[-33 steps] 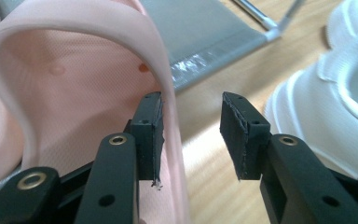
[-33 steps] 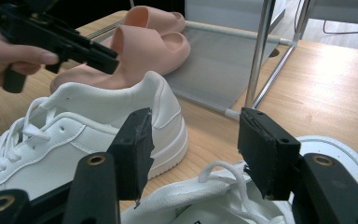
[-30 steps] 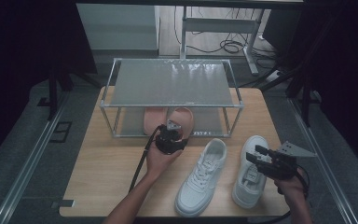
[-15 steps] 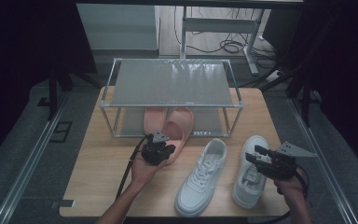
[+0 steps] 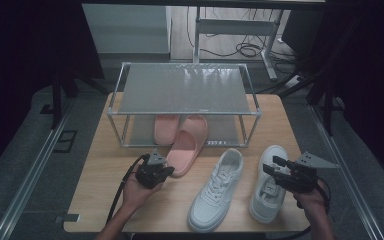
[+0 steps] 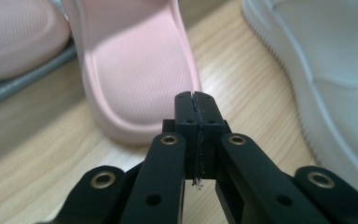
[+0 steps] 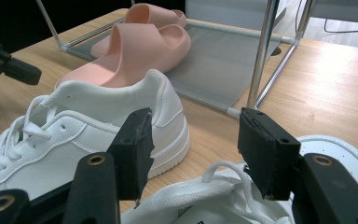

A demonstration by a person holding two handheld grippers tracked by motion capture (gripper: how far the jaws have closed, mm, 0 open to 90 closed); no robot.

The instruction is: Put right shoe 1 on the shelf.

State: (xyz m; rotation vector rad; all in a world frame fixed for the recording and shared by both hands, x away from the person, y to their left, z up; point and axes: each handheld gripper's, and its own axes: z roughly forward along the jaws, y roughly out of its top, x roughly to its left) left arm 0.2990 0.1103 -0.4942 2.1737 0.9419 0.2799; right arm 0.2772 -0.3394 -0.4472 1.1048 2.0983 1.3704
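Observation:
Two pink slippers lie at a metal rack [image 5: 185,112]: one [image 5: 166,129] on its low shelf, the other [image 5: 187,145] angled out onto the table. My left gripper [image 5: 167,171] is shut and empty, just short of that slipper's heel [image 6: 135,70]; its closed tips [image 6: 196,100] hover over the heel's edge. Two white sneakers stand at the front right, one [image 5: 215,192] in the middle and one [image 5: 267,187] farther right. My right gripper [image 5: 274,169] hangs open over the right sneaker [image 7: 205,200], with nothing between its pads [image 7: 137,149].
The rack's mesh top shelf [image 5: 185,87] overhangs the slippers, and its thin post [image 7: 261,56] stands close ahead of my right gripper. Bare wooden table [image 5: 110,170] lies to the left of my left hand. The table's edges are near on both sides.
My left gripper has drawn back toward the near left, away from the rack and off the angled slipper. The right gripper and both sneakers have stayed put.

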